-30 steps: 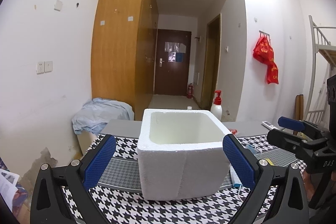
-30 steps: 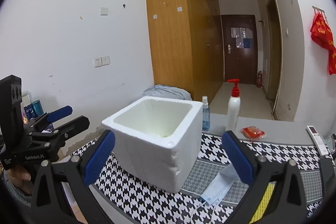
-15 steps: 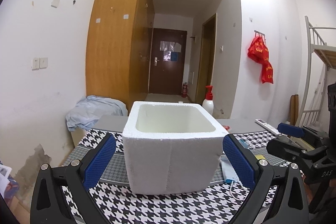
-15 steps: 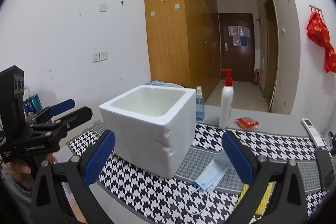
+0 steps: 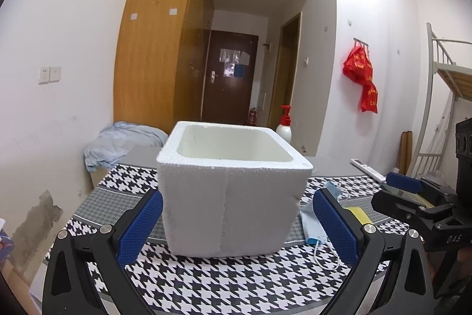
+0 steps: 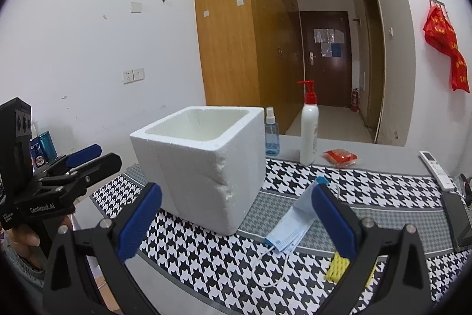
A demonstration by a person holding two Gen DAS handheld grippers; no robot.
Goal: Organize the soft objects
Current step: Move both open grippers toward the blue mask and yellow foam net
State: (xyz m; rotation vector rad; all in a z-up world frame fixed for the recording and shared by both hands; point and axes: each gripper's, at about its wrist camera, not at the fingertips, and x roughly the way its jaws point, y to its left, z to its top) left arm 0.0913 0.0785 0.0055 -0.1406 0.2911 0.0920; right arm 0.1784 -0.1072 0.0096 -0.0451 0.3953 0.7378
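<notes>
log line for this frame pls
left gripper: open, empty | right gripper: open, empty | face mask: on table beside foam box

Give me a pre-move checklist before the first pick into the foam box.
1. Left hand-held gripper open, empty: ok.
2. Right hand-held gripper open, empty: ok.
3. Foam box upright, lid off: ok.
4. Box interior free of items: cannot tell, floor hidden in both views.
5. Face mask flat on the houndstooth cloth, beside the box, nothing on it: ok.
6. Yellow sponge-like piece graspable: cannot tell, partly behind a right finger.
</notes>
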